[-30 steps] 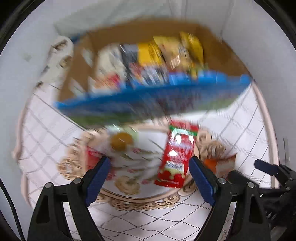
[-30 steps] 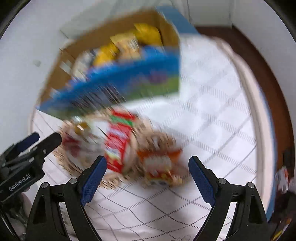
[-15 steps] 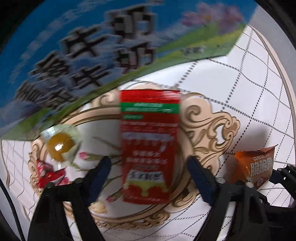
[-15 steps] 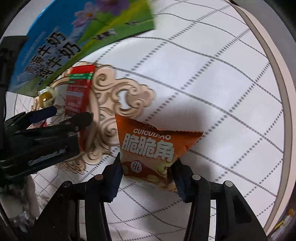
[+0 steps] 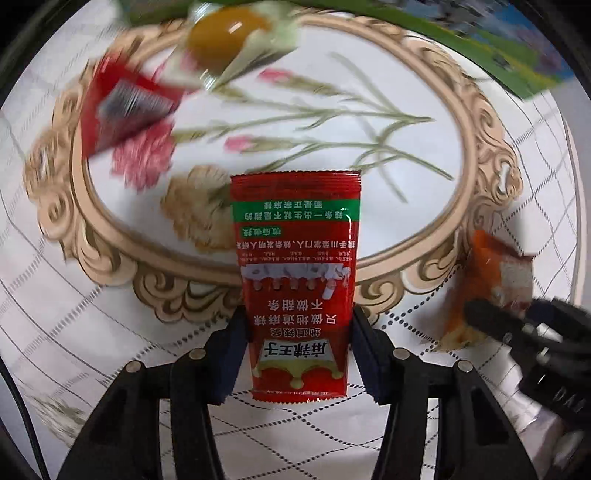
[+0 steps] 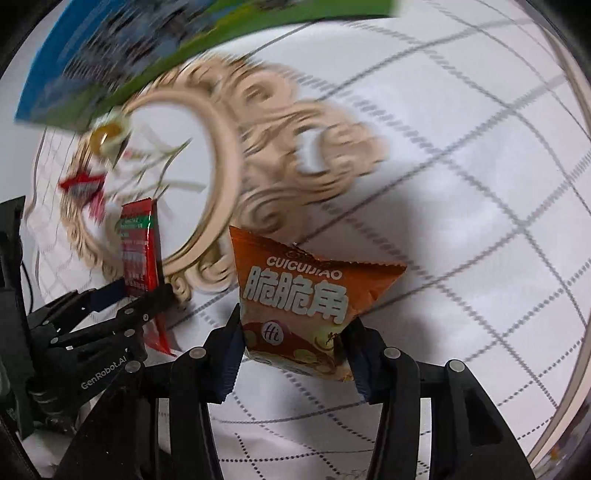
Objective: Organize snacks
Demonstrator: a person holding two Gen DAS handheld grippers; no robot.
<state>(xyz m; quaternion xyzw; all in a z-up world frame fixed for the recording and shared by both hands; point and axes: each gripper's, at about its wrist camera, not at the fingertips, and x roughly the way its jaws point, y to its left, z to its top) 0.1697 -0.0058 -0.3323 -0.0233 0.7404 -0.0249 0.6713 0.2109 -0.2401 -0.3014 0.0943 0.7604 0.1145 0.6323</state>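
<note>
Left wrist view: pick-up step apparently in hand, both packets gripped above the patterned tablecloth (image 5: 498, 92); next move likely a carry toward the blue-and-green box (image 6: 110, 48) at the far edge, calling for steady hold and clearance over its wall. Orange triangular snack bag (image 6: 303, 295), puffy, crimped edges, pinched at its lower part by the right gripper (image 6: 295, 354). Red sachet (image 5: 297, 291), flat, glossy, green band, upright, clamped at its lower sides by the left gripper (image 5: 297, 354). Farther off, blurred: small red packet (image 5: 125, 107); yellow jelly cup (image 5: 225, 35).
</note>
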